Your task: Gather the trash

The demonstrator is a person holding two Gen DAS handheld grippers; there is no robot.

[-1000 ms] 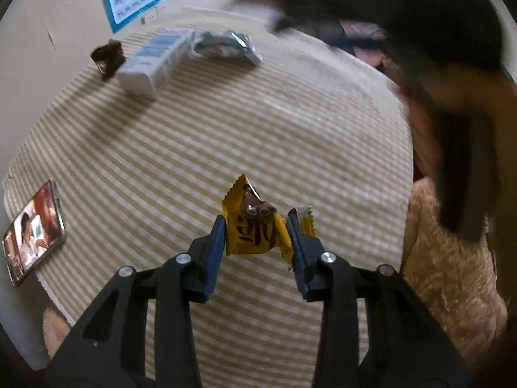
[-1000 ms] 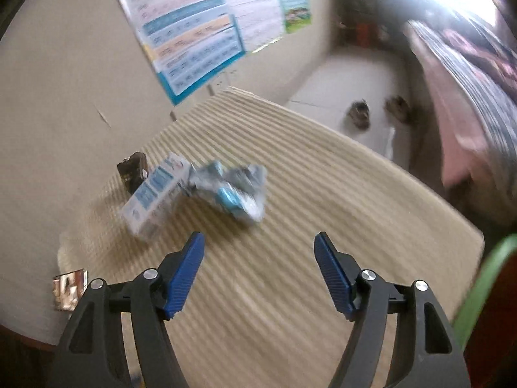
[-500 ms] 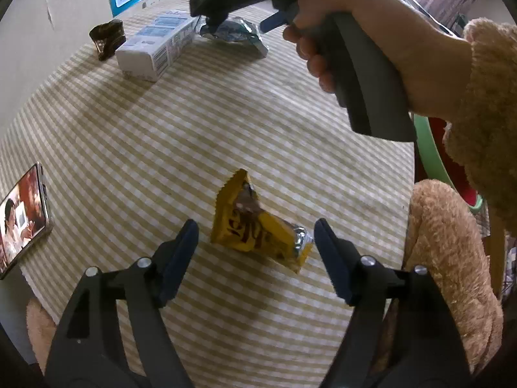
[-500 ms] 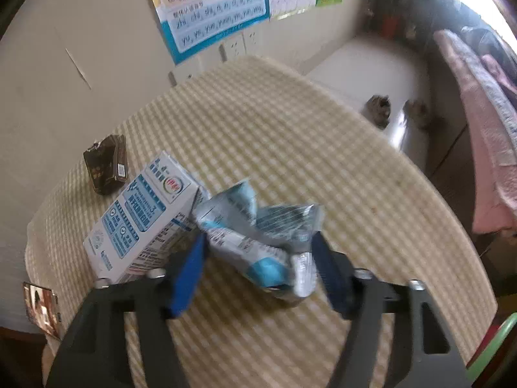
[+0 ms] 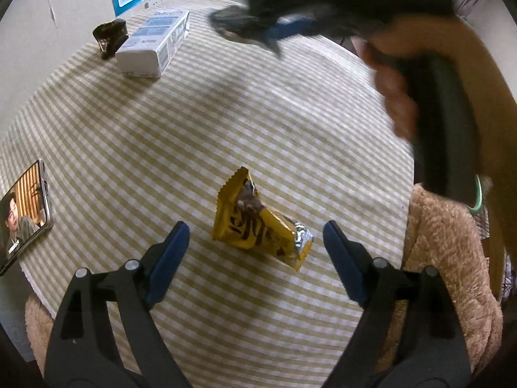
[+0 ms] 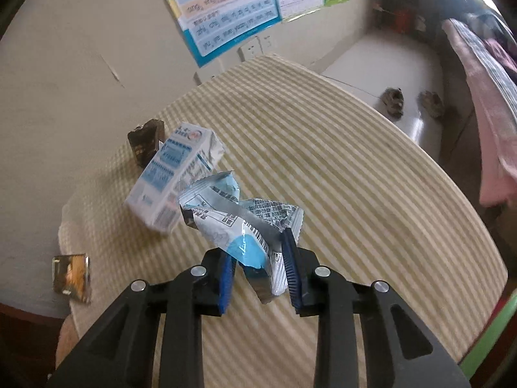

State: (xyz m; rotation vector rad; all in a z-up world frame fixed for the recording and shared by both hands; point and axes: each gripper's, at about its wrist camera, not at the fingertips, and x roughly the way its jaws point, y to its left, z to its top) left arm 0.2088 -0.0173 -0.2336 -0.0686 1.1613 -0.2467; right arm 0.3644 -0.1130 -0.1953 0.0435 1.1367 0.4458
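— Two grippers, two different states. Take the left gripper (image 5: pixel 255 239) first: how do its jaws stand?

— Wide apart, and they have just been opening. The yellow snack wrapper (image 5: pixel 258 226) lies flat on the checked tablecloth (image 5: pixel 226 113) between the blue pads (image 5: pixel 168 258), touching neither of them.

— And the right gripper (image 6: pixel 258 268)?

— Its jaws have just been closing, and they now pinch the crumpled blue-and-silver wrapper (image 6: pixel 239 223). The lower end of the wrapper sits between the pads; the rest sticks up and out past the fingertips.

— Where is that wrapper relative to the milk carton (image 6: pixel 171 174)?

— Just beside it, at the carton's near end as the right wrist view shows it. The picture is blurred there, so I cannot tell whether they touch.

— What else lies near the carton?

— A small dark wrapper (image 5: pixel 110 35) just beyond it, toward the wall. The yellow snack wrapper is well apart from the carton, near the table's edge on the person's side. A phone (image 5: pixel 22 213) with a lit screen lies at the cloth's edge, also well apart from the carton.

— Is the right gripper visible from the left wrist view?

— Yes, blurred, at the top, with the person's hand (image 5: pixel 397 97) on its handle.
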